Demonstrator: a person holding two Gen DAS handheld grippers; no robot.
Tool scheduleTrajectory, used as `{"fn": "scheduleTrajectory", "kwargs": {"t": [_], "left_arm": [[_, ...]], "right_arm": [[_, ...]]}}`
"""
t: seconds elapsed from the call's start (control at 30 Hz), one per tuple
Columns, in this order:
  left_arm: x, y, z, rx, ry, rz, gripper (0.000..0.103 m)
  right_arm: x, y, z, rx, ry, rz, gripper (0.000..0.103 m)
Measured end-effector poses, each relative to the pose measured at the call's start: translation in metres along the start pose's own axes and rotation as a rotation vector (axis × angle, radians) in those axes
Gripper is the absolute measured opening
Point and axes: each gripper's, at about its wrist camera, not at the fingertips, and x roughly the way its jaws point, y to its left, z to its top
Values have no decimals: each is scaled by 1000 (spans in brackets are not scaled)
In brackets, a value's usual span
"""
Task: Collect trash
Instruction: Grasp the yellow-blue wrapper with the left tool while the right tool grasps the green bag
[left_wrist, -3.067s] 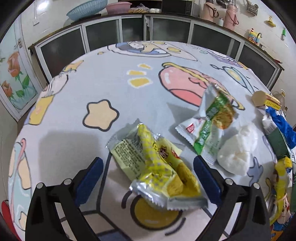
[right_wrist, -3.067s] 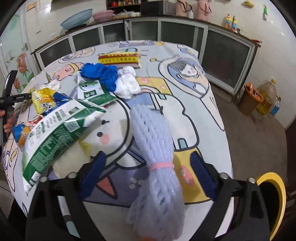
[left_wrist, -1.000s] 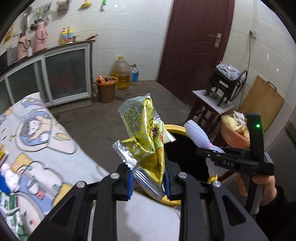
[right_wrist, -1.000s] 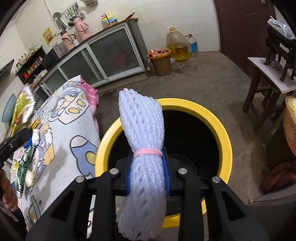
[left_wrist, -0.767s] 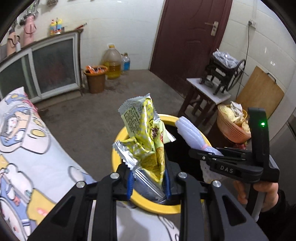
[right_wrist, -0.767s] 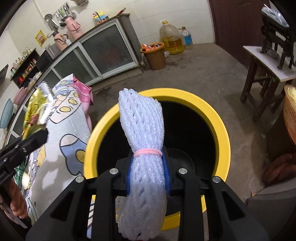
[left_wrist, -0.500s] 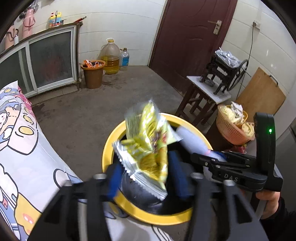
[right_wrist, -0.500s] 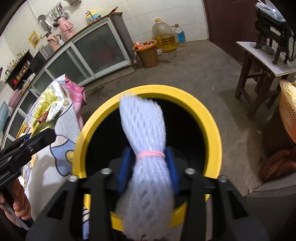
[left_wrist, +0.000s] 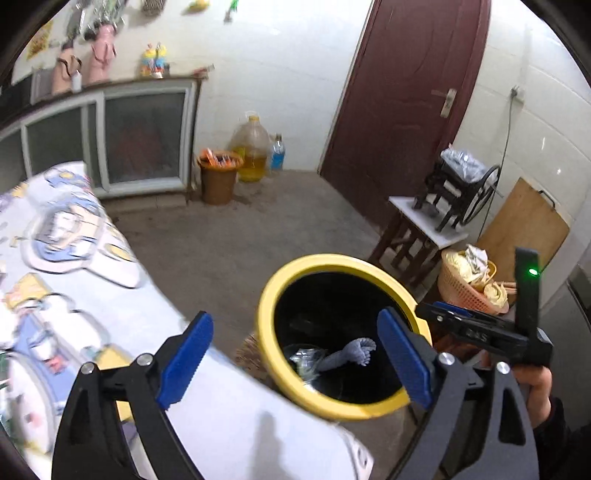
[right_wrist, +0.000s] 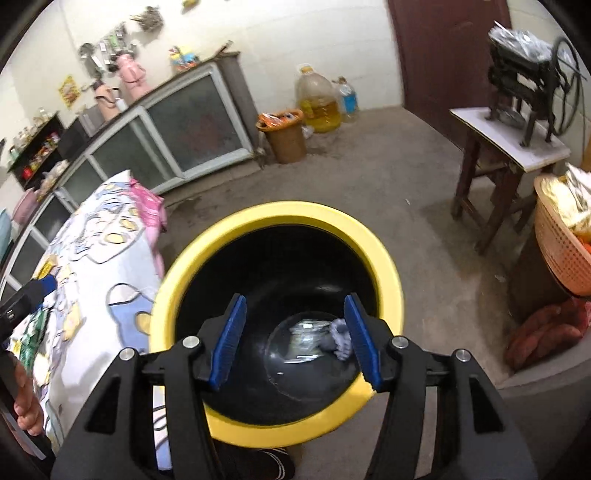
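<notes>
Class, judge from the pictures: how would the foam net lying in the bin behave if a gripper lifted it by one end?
The foam net lies bent on the bottom of the bin, so it would probably flop. Its open mesh suggests it is light and squashes easily.

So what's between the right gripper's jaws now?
Nothing held: in the right wrist view the right gripper opens over the yellow bin; foam net lies inside.

Left tongs (left_wrist: 293, 352), lower frame, jaws opening, nothing between; right tongs (right_wrist: 295, 339), lower centre, angled downward, jaws opening, empty; a hand (left_wrist: 537, 387) at lower right grips the right tongs' handle
</notes>
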Motion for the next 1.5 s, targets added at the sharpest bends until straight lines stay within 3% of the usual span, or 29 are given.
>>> {"fn": "scheduleTrajectory", "kwargs": {"t": [0.17, 0.33, 0.47, 0.57, 0.63, 0.8, 0.97, 1.2, 1.5], "left_arm": [[-83, 21, -15, 21, -117, 85, 95], [-170, 60, -50, 12, -180, 266, 95], [-220, 102, -88, 3, -141, 427, 95], [-252, 138, -119, -43, -95, 548, 95], [-266, 161, -133, -96, -69, 577, 95], [-275, 190, -160, -165, -39, 589, 95], [-262, 207, -161, -189, -40, 556, 95], [-242, 220, -159, -194, -15, 472, 95], [-230, 234, -139, -245, 6, 358, 95]], "right_arm": [[-7, 49, 2, -74, -28, 83, 54], [-8, 119, -6, -182, 1, 223, 55], [-4, 182, -21, -292, 81, 380, 60], [3, 225, -29, -380, 116, 441, 61], [7, 250, -32, -426, 140, 469, 63], [9, 312, -51, -526, 255, 605, 68], [15, 349, -64, -558, 359, 680, 68], [43, 364, -67, -436, 549, 770, 68], [61, 385, -68, -383, 668, 818, 59]]}}
